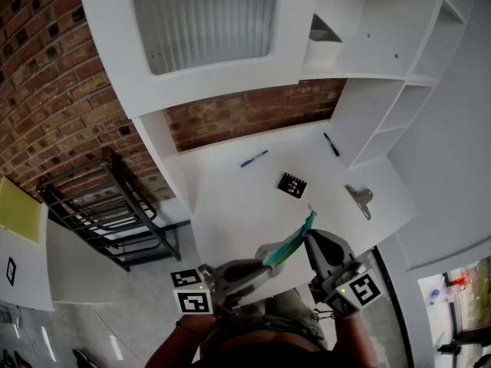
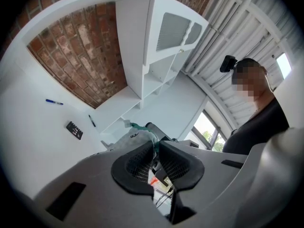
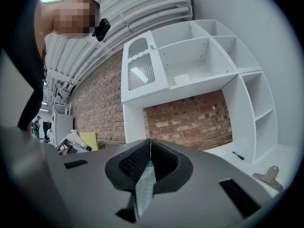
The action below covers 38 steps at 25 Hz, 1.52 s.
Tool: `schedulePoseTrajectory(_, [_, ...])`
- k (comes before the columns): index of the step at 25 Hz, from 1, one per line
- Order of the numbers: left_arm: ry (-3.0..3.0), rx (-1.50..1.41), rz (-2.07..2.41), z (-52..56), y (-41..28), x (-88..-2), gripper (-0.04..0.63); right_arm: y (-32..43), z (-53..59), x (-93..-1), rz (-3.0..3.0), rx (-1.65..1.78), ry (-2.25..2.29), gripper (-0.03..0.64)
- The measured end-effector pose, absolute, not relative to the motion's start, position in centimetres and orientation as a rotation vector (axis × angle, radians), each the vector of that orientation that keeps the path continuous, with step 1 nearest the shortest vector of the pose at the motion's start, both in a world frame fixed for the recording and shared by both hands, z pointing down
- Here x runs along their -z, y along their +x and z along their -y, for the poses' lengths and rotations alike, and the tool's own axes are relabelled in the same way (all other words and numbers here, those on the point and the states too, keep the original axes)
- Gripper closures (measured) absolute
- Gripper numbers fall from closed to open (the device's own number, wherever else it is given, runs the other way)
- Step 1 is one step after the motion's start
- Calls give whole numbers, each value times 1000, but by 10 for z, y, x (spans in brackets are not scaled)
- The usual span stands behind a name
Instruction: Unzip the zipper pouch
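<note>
Head view: the soft grey mesh pouch with teal zipper (image 1: 290,244) hangs over the white surface (image 1: 230,198), between left claw (image 1: 265,264) and right claw (image 1: 311,241).

Left gripper view: left claw (image 2: 156,146) pinches the pouch's edge (image 2: 135,133).

Right gripper view: right claw (image 3: 150,156) pinches limp, probably light fabric (image 3: 145,186). It is best held close to the zipper.

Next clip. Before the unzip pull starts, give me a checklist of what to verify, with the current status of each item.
1. Left tongs shut on the zipper pouch: ok.
2. Right tongs shut on the pouch's mesh fabric: ok.
3. Either tongs gripping the zipper pull itself: cannot tell.
4. Pouch held up between both tongs, off the desk: ok.
5. Blue pen, black card and metal clip lying apart from the pouch: ok.
6. Zipper closed: cannot tell.
</note>
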<state>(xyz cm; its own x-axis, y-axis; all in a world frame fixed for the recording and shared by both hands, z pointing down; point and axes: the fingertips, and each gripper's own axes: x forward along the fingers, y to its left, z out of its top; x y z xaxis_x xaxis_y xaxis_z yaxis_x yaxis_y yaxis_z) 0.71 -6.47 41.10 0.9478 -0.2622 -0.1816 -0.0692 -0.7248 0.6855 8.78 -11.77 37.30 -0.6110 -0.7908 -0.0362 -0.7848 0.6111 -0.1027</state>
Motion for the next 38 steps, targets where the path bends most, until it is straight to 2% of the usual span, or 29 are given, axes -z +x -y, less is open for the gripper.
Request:
schedulePoseTrajectory(23, [2363, 328, 170, 51, -10, -404, 555, 132, 121, -368, -2660, 103, -1509, 611])
schedulePoseTrajectory(38, [2497, 241, 227, 46, -21, -399, 555, 121, 127, -389, -2679, 171, -1562, 590])
